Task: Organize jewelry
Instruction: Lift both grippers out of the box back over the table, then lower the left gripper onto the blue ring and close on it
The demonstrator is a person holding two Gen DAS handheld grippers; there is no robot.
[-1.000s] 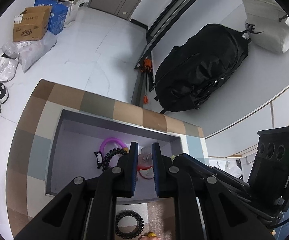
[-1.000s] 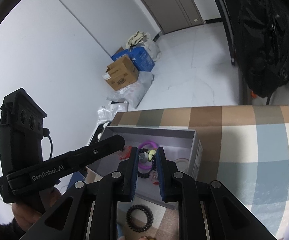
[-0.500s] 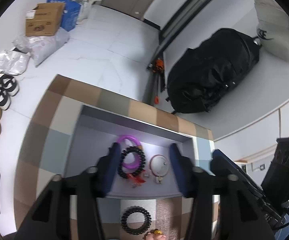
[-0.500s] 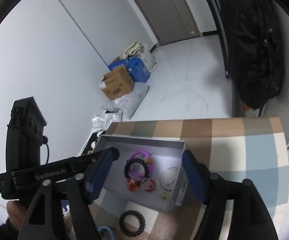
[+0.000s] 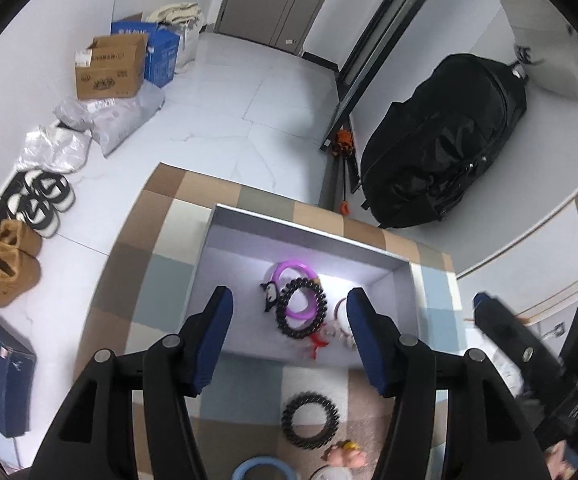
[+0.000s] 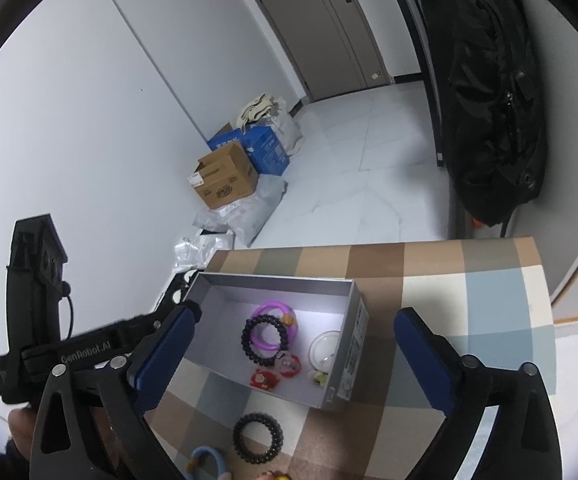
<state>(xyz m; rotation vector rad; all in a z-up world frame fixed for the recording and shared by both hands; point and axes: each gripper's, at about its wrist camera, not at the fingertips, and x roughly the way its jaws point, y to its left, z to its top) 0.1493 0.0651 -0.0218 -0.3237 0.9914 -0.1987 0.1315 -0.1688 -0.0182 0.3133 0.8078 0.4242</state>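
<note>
Checked tablecloth (image 5: pixel 161 280) under both grippers; white tile floor beyond. Grey box (image 6: pixel 353 344), ahead, contains jewelry. Left gripper (image 5: pixel 289 336) released; right gripper (image 6: pixel 293 356) jaws just widened, empty. Left view only: shoes (image 5: pixel 43 200).

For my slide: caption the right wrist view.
Open right claw above grey box of bracelets; black coil bracelet outside.

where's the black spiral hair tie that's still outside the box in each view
Left wrist view: the black spiral hair tie lies low in the centre, on the checked cloth just below the box's near wall.
Right wrist view: it lies low, left of centre, again on the cloth just outside the box.
Shared landmark: the grey box with the purple ring inside.
</note>
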